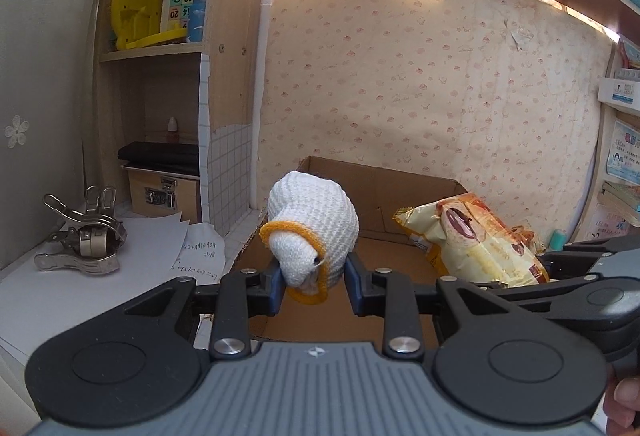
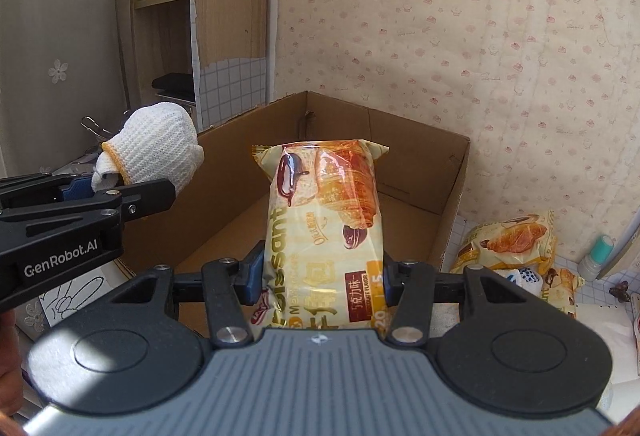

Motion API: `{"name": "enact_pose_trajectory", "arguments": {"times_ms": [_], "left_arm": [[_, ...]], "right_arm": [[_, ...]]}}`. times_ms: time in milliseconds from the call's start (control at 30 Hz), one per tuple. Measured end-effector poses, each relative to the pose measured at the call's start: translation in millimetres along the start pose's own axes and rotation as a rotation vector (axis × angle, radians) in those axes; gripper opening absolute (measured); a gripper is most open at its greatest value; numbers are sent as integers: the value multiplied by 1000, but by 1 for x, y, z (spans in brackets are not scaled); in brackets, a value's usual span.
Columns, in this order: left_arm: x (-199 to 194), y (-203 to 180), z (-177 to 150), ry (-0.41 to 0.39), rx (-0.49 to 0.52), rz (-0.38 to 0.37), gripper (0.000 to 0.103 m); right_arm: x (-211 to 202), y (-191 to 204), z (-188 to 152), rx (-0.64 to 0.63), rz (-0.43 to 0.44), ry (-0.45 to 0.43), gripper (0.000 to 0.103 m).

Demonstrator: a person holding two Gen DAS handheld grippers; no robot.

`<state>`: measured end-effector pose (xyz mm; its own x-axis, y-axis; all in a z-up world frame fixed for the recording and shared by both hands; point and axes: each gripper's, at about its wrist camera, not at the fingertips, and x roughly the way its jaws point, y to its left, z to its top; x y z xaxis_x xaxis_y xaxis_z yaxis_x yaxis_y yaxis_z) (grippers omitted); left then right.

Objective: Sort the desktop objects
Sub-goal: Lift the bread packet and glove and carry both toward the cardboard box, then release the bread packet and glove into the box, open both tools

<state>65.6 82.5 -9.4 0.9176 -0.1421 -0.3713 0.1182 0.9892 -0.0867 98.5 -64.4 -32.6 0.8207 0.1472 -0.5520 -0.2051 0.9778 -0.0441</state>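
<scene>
Clamped in the left gripper [image 1: 314,286], a rolled white knit glove [image 1: 316,232] hangs over an open cardboard box [image 2: 420,155]. At three o'clock the right gripper [image 2: 320,276] pinches a croissant packet [image 2: 324,220] above it. Patterned wallpaper [image 1: 440,75] backs the desk; a wooden shelf [image 1: 152,51] stands at ten o'clock.

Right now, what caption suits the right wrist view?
Right tongs grip a croissant packet over the open cardboard box.

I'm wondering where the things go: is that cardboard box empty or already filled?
Empty as far as shown: the box floor is bare cardboard. The glove and snack pack are held above it; the near floor is hidden.
</scene>
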Motion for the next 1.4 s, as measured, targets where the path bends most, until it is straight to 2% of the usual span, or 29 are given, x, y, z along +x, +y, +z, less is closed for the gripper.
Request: {"name": "enact_pose_trajectory", "arguments": {"times_ms": [767,1000,1067,1267,1400], "left_arm": [[11,-7,-5,34,32,20,33],[12,-10,-5,37,42,19,33],[12,-10,-5,41,43,17,33],[16,-16,-6,63,48,8,40],[15,-20,-5,55,45,8,40]], "right_arm": [[12,-7,-1,11,0,29,51],[13,-7,-3,9,6,32,55],[12,-7,-3,16,4,23,62],[-6,-13,-2,34,10,-29,66],[-30,-21,-3,40,9,-80,66]]}}
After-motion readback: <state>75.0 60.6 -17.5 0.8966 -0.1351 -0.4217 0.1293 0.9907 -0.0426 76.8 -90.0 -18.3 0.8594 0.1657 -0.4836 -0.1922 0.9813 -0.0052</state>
